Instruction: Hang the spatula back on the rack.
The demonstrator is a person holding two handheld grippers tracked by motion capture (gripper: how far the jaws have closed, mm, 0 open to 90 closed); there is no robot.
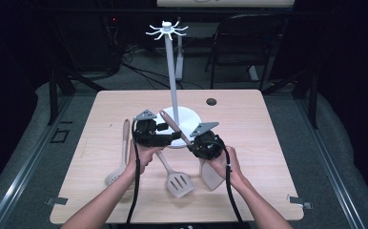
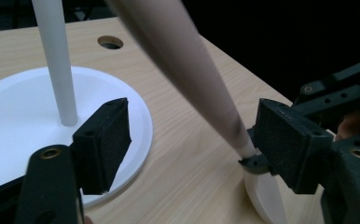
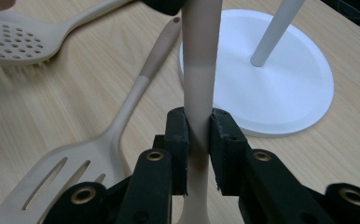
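Observation:
A beige spatula (image 1: 211, 175) with a brown handle (image 1: 174, 127) is lifted at a slant in front of the white utensil stand (image 1: 171, 71). My right gripper (image 1: 193, 146) is shut on the lower handle (image 3: 198, 93), its pads (image 3: 177, 140) pressing both sides. My left gripper (image 1: 175, 135) is open around the upper handle (image 2: 187, 74). Its pads (image 2: 104, 142) stand well apart from the wood. The spatula's blade (image 2: 262, 191) hangs just above the table.
A slotted turner (image 1: 179, 183) lies on the table near the front, also seen at the turner (image 3: 52, 179). A perforated spoon (image 1: 117, 172) lies to the left. The stand's round base (image 1: 188, 118) and pole are just behind the grippers. A cable hole (image 1: 211, 101) is at back right.

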